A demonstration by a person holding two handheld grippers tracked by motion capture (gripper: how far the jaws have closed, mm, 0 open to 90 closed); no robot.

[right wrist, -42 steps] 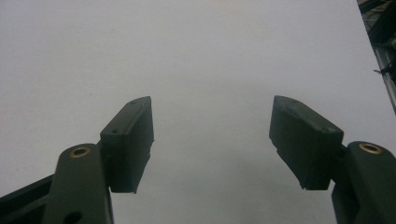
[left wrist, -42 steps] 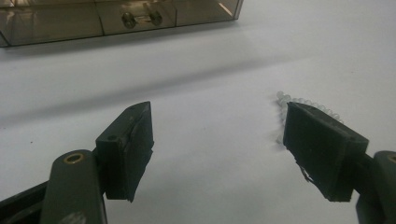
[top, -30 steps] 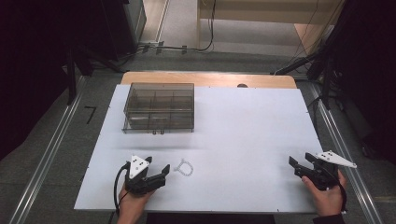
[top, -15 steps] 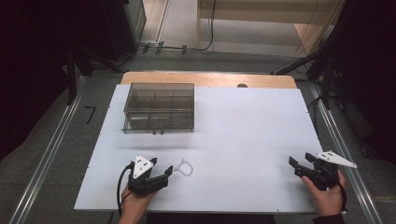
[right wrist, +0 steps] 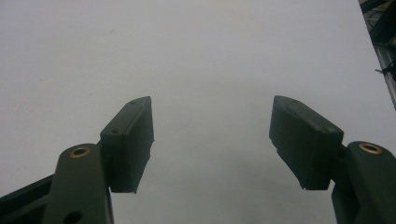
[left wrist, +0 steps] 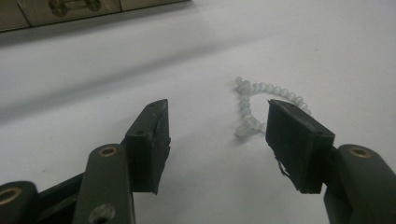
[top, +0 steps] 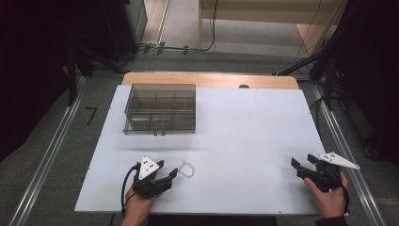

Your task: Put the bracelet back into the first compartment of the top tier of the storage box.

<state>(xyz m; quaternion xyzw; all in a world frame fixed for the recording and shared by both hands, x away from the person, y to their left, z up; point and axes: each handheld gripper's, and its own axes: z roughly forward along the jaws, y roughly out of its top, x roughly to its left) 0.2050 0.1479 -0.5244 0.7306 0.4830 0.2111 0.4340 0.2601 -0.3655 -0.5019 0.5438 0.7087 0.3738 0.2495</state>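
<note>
A small string of pale beads [top: 187,169] lies on the white table [top: 235,136] near the front left. In the left gripper view the beads [left wrist: 254,105] lie just ahead of the right jaw, partly hidden behind it. My left gripper [top: 168,176] is open, low over the table, its tips a little short of the beads; its own view [left wrist: 217,126] has nothing between the jaws. My right gripper [top: 299,168] is open at the front right, and over bare white table in its own view [right wrist: 212,130].
A clear plastic compartment box [top: 160,108] with its lid down stands at the back left of the table; its front edge and latch [left wrist: 74,6] show in the left gripper view. Metal rails [top: 47,155] run along both table sides. A wooden strip [top: 211,80] borders the far edge.
My left gripper has slid right, toward the beads, ending close to them. The right gripper has held still.
</note>
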